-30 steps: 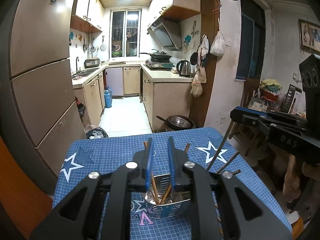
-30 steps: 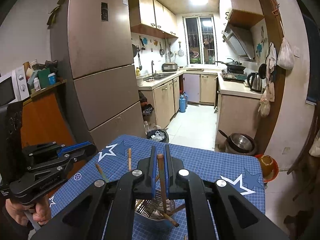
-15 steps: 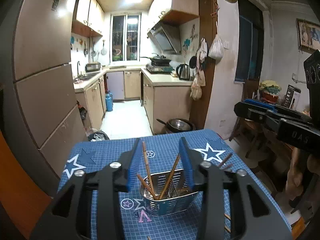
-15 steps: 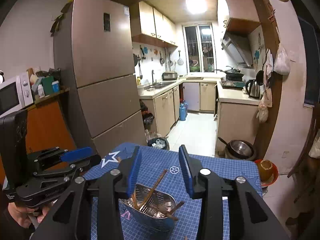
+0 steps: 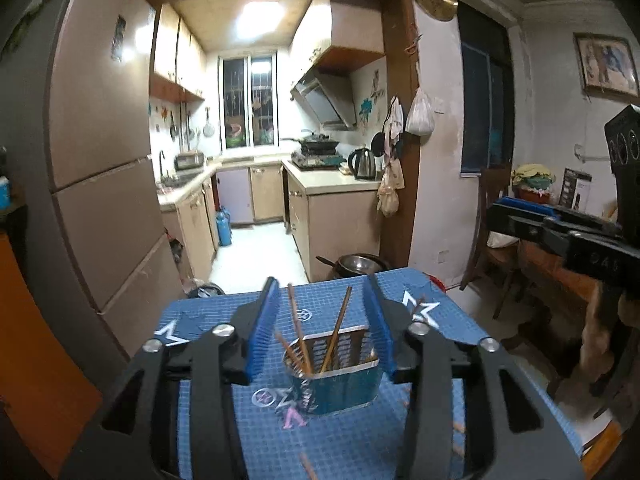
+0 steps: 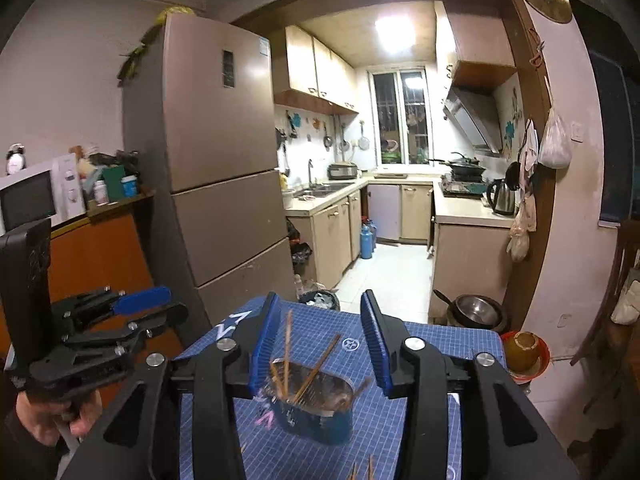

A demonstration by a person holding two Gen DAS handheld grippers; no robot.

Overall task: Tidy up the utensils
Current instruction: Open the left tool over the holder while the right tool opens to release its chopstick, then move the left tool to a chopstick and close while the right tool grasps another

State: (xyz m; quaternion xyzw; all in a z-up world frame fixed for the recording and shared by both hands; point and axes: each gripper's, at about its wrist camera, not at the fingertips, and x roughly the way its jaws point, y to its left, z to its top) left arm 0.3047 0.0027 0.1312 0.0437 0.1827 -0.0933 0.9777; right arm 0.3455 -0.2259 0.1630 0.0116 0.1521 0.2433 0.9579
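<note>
A shiny metal utensil holder stands on the blue star-patterned mat and holds several brown chopsticks. My left gripper is open and empty, raised above and behind the holder. My right gripper is open and empty, also above the holder with its chopsticks. Loose chopsticks lie on the mat near the front, as the left wrist view and the right wrist view show.
A tall fridge stands left of the table, with an orange cabinet beside it. A metal pot and a bowl sit on the floor beyond the table. Wooden chairs stand at the right.
Both grippers have opened, dropped their chopsticks into the holder, and pulled up and back from it.
</note>
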